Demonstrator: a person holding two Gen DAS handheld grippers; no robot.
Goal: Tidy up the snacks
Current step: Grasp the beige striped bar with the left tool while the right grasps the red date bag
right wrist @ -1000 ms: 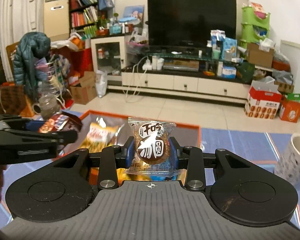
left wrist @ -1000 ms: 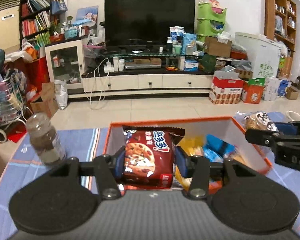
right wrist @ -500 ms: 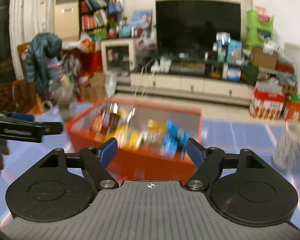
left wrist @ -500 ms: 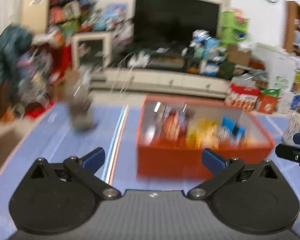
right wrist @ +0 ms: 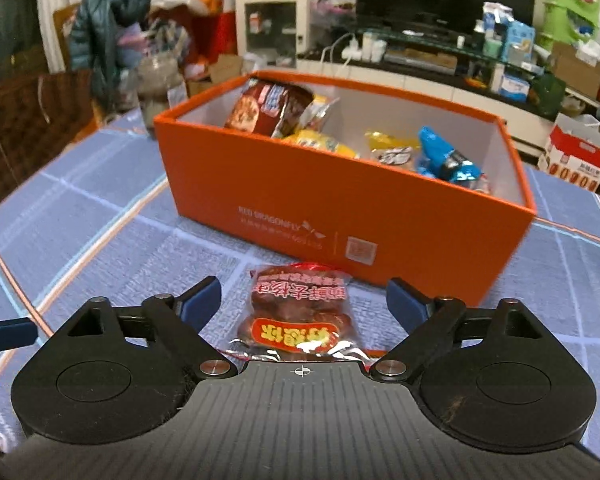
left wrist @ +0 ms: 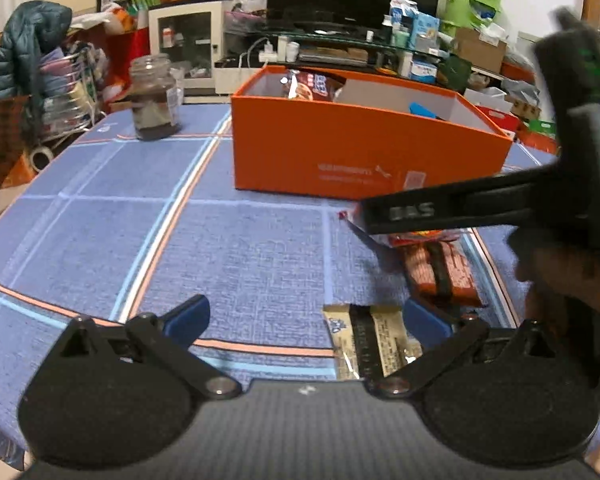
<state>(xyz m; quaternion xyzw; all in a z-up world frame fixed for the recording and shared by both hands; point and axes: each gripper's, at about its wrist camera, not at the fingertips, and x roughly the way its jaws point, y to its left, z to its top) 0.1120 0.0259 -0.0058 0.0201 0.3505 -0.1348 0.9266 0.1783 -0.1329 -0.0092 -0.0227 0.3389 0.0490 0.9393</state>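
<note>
An orange box (left wrist: 356,152) (right wrist: 340,208) stands on the blue checked tablecloth and holds several snack packs, among them a brown cookie pack (right wrist: 268,108) and a blue pack (right wrist: 446,160). My right gripper (right wrist: 303,300) is open, its jaws either side of a red date snack pack (right wrist: 300,316) lying on the cloth in front of the box. My left gripper (left wrist: 306,318) is open and empty low over the cloth; a beige-and-black bar (left wrist: 374,340) lies by its right finger. A brown-orange wrapped bar (left wrist: 440,272) lies behind it, under the right gripper's arm.
A glass jar (left wrist: 154,96) with dark contents stands left of the box. The right gripper's body and hand (left wrist: 560,200) fill the right side of the left wrist view. The table edge curves along the left. A cluttered living room lies behind.
Both grippers let go of their packs over the box, opened, pulled back and dropped low to the cloth in front of it. The right one now straddles the red snack pack.
</note>
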